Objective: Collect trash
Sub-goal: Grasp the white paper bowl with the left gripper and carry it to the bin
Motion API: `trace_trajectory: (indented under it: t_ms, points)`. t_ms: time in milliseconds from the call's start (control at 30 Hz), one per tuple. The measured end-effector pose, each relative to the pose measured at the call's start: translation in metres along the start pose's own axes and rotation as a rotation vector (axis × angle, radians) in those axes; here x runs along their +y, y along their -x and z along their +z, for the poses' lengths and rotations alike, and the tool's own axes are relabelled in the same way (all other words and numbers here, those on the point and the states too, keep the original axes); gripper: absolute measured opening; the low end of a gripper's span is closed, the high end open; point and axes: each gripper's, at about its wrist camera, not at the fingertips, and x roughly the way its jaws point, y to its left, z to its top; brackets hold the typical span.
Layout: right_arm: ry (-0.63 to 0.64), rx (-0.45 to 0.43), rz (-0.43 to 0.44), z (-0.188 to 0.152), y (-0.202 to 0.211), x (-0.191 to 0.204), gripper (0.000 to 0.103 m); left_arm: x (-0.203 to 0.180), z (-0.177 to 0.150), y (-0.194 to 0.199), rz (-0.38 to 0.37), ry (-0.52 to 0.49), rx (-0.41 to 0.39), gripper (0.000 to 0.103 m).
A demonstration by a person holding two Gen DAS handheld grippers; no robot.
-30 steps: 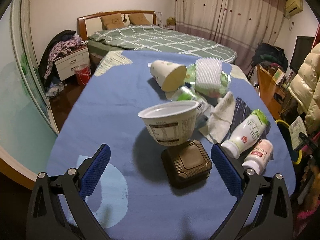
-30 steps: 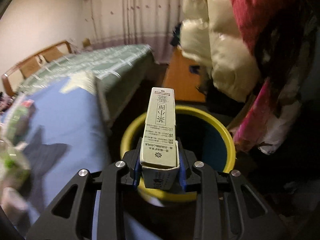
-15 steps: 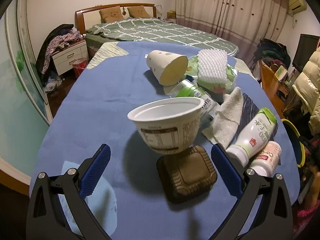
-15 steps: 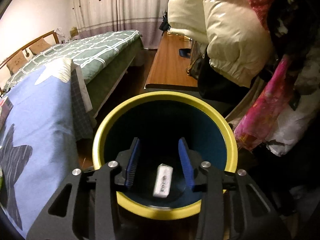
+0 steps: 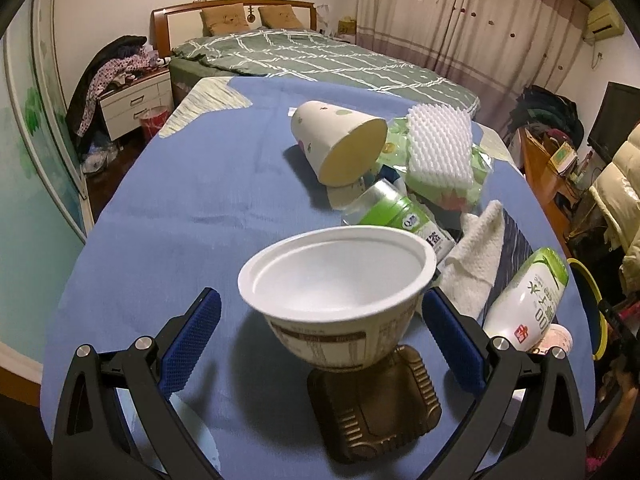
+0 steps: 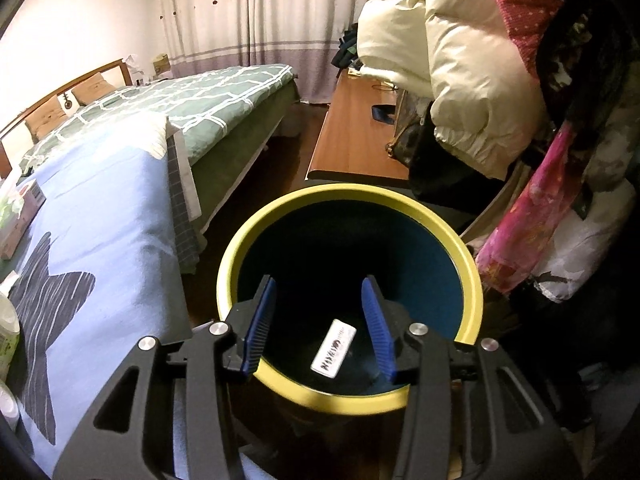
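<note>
Two grippers in view. Left gripper (image 5: 320,344) with jaws spread wide, flanking but not touching a white paper bowl (image 5: 340,300) perched on a brown ribbed tray (image 5: 376,408) on the blue-covered counter (image 5: 180,208). Behind, a tipped paper cup (image 5: 336,148), white foam pad (image 5: 440,152), crumpled napkin (image 5: 476,256) and green-and-white bottle (image 5: 528,296). Right gripper (image 6: 320,320) over a yellow-rimmed bin (image 6: 468,256), jaws apart and empty; small carton (image 6: 334,348) lying at the bin's dark bottom, between the blue pads (image 6: 262,316).
</note>
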Motion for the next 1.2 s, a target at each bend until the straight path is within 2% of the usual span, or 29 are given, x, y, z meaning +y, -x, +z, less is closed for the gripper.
trace_trajectory:
  t_ms: [100, 433, 567, 700, 867, 1067, 1200]
  points:
    - [-0.003, -0.002, 0.006, -0.001, 0.001, -0.001, 0.043, 0.0, 0.003, -0.003, -0.012, 0.002, -0.003, 0.088]
    - [-0.012, -0.011, 0.021, -0.005, 0.01, -0.009, 0.043, -0.01, 0.005, 0.029, -0.006, -0.036, -0.09, 0.087]
    - [-0.014, -0.011, 0.027, -0.008, 0.014, -0.01, 0.043, -0.032, 0.006, 0.051, -0.047, -0.092, -0.114, 0.087]
    - [-0.018, -0.016, 0.028, -0.011, 0.019, -0.014, 0.043, -0.07, 0.008, 0.062, -0.127, -0.16, -0.121, 0.087]
    - [-0.008, -0.025, 0.032, -0.019, 0.035, -0.022, 0.043, -0.134, 0.011, 0.062, -0.227, -0.247, -0.112, 0.087]
    - [-0.013, -0.043, 0.03, -0.03, 0.06, -0.038, 0.044, -0.233, 0.004, 0.054, -0.345, -0.398, -0.077, 0.087]
    - [-0.037, -0.064, 0.023, -0.035, 0.075, -0.053, 0.046, -0.295, -0.002, 0.038, -0.391, -0.479, -0.034, 0.087]
